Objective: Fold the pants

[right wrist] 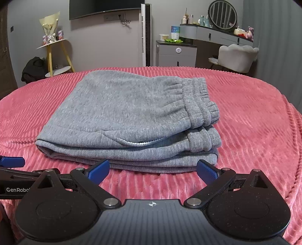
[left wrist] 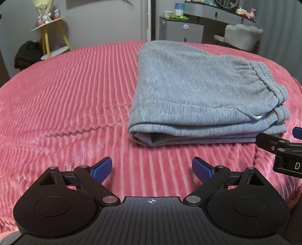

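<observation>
Grey sweatpants [left wrist: 198,92] lie folded in a compact stack on the pink ribbed bedspread [left wrist: 66,98], waistband to the right. In the right wrist view the pants [right wrist: 128,115] lie straight ahead. My left gripper [left wrist: 152,170] is open and empty, low over the bedspread, in front of the stack's left end. My right gripper [right wrist: 152,170] is open and empty, its blue fingertips [right wrist: 99,170] just short of the stack's near edge. The right gripper also shows at the right edge of the left wrist view [left wrist: 283,148].
Beyond the bed stand a yellow-legged side table [right wrist: 54,54] with a bouquet, a white tower fan [right wrist: 146,35], a grey cabinet [right wrist: 175,54], a vanity desk with a round mirror [right wrist: 222,17] and a white chair [right wrist: 237,56]. A dark bag [right wrist: 33,69] sits on the floor at left.
</observation>
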{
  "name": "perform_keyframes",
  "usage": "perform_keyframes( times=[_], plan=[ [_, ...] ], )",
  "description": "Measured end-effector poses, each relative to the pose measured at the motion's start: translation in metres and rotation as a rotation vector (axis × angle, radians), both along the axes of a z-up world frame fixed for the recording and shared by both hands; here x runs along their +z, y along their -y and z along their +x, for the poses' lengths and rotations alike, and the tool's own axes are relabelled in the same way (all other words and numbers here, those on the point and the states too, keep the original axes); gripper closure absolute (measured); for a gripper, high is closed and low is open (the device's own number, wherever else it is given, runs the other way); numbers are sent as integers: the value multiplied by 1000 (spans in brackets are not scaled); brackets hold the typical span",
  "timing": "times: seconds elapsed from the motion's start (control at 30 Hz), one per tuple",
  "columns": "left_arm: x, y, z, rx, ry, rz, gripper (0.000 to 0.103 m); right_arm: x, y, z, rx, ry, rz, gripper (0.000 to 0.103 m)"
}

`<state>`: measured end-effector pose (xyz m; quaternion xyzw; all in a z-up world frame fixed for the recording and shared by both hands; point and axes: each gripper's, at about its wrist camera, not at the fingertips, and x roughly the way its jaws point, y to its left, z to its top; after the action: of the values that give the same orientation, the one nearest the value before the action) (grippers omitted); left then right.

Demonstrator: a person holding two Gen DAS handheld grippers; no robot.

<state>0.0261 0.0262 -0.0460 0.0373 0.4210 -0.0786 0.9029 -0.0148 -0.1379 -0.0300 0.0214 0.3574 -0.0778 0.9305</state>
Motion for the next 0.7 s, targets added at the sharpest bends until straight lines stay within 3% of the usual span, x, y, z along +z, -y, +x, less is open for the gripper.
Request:
perform_keyframes(
  times=[0.7],
  plan=[
    [-1, -1, 0, 12, -6, 2, 8, -1, 2, 0, -7, -4, 8, 4]
  ],
)
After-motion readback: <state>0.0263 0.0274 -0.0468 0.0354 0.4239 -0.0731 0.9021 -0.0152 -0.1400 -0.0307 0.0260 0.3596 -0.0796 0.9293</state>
